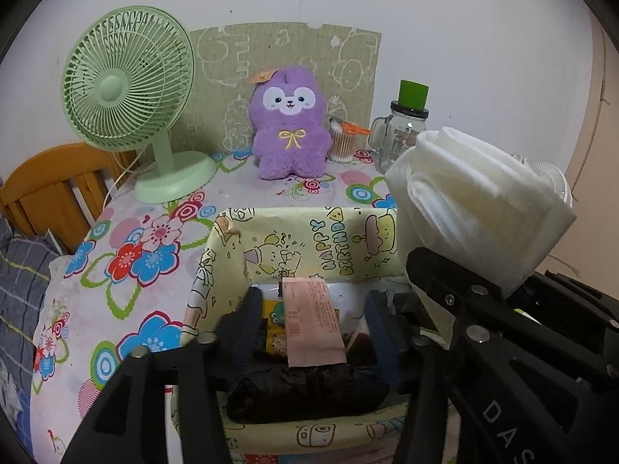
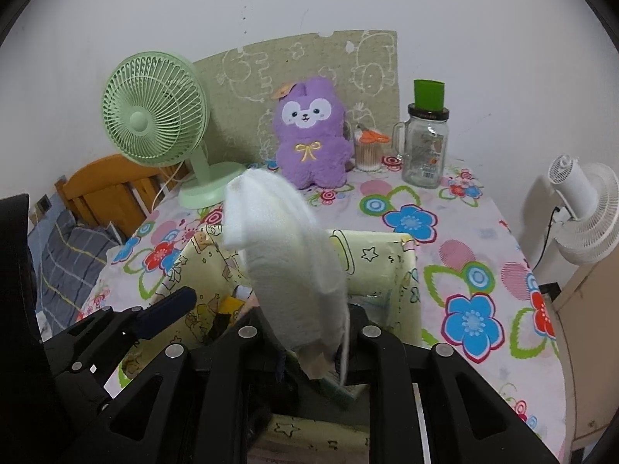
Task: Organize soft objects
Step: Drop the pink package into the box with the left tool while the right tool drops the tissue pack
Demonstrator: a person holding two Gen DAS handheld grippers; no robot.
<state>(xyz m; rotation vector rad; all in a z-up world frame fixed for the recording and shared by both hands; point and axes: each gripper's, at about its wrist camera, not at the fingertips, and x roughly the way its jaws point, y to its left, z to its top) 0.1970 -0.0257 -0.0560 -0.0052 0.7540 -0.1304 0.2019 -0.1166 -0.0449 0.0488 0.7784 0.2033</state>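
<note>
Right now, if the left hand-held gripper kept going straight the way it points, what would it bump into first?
Probably the black bundle in the yellow box, lying just beyond the left hand-held gripper; depth is uncertain.

Ahead of my claws I see a pale yellow box (image 1: 309, 232) printed with cartoon animals and "HAPPY BIRTHDAY" lettering, on a white tablecloth (image 2: 483, 255) patterned with blue, red and pink flowers and green leaves. My black right claw (image 2: 309, 332) carries a plain white folded pad (image 2: 286, 255). Beyond the box stand a mint-green fan (image 1: 127, 85), a purple plush (image 1: 288, 123) with a yellow bow, and a clear jar (image 2: 423, 147) under a green cup.
</note>
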